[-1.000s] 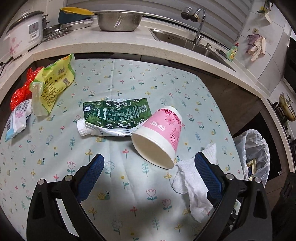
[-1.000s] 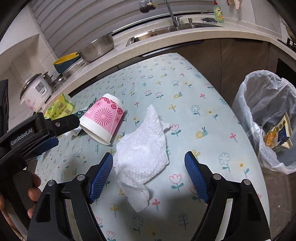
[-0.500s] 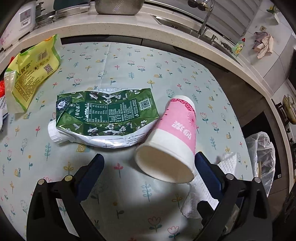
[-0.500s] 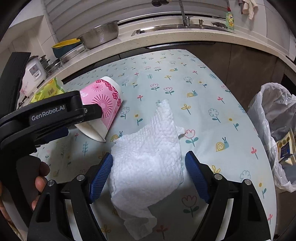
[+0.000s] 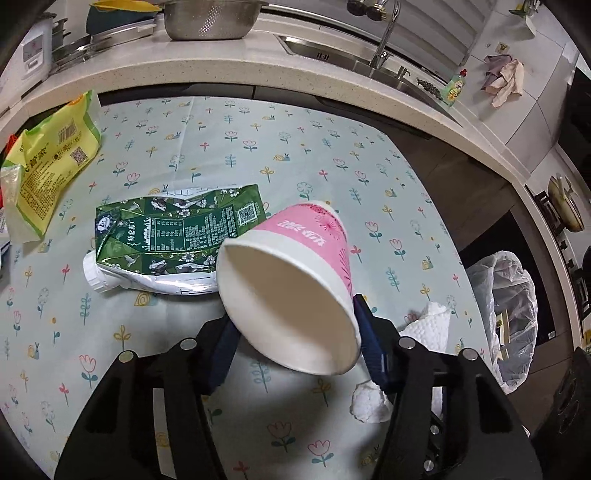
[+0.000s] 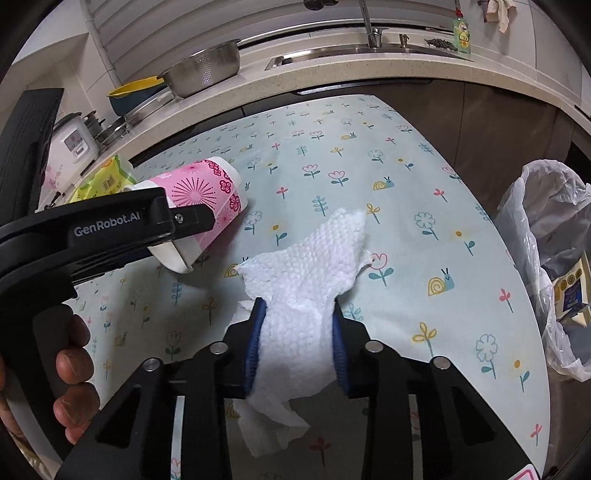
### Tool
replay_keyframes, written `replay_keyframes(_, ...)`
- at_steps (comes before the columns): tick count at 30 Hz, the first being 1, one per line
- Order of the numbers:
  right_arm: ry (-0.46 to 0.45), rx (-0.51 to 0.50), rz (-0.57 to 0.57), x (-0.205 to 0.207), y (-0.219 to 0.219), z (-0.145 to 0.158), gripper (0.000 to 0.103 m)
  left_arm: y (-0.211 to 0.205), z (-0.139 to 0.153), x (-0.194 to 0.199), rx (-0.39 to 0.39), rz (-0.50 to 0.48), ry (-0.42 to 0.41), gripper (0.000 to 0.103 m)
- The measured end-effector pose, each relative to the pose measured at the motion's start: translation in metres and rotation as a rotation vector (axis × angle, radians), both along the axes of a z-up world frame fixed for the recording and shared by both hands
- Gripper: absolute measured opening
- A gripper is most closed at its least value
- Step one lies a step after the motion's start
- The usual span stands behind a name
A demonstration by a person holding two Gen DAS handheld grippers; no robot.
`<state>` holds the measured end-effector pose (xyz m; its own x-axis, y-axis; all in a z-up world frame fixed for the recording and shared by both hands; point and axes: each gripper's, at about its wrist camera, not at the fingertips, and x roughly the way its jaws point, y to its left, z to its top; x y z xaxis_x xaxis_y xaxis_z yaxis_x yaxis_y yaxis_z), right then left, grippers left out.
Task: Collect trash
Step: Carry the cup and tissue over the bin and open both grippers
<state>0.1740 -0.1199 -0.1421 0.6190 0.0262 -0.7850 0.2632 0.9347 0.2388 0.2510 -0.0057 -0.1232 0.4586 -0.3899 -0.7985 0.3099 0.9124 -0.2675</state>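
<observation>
A pink paper cup [image 5: 295,280] lies on its side on the flowered tablecloth [image 5: 229,147], its mouth toward the left wrist camera. My left gripper [image 5: 295,321] straddles the cup's rim, its jaws closing with both blue pads against the cup. In the right wrist view one of its fingers [image 6: 147,221] crosses the cup [image 6: 210,192]. A crumpled white paper towel [image 6: 306,280] sits between the pads of my right gripper [image 6: 296,310]. Those jaws are closing and pinch the towel into a bunch. A corner of the towel [image 5: 428,321] shows in the left wrist view.
A flattened green milk pouch [image 5: 173,232] lies just left of the cup, with a yellow-green snack bag [image 5: 51,158] further left. A bin lined with a clear bag [image 6: 546,258] stands off the table's right edge. Behind run a counter, colander [image 5: 210,18] and sink [image 5: 332,51].
The left gripper moved up to the cup and its jaws closed in around the rim. The right gripper's jaws closed in on the paper towel, bunching it.
</observation>
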Motion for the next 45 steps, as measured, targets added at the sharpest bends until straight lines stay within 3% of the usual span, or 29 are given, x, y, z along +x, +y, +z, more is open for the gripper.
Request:
replay_keyframes(4,-0.027,0.007,-0.022,-0.013,-0.006,0.013,0.020,0.001,0.015,-0.014,0.004,-0.009,-0.017,0.056)
replay_keyframes(21,-0.175,-0.012,-0.106,-0.077,-0.027,0.076,0.020,-0.009,0.058,-0.100,0.036,-0.084,-0.086,0.055)
replay_keyframes(34,-0.247,-0.011,-0.167,-0.121,-0.054,0.098,0.020,-0.040,0.083,-0.143,0.044,-0.158,-0.153,0.055)
replay_keyframes(45,-0.266,-0.003,-0.252,-0.156,-0.097,0.101,0.020,-0.090,0.091,-0.171,0.052,-0.251,-0.176,0.055)
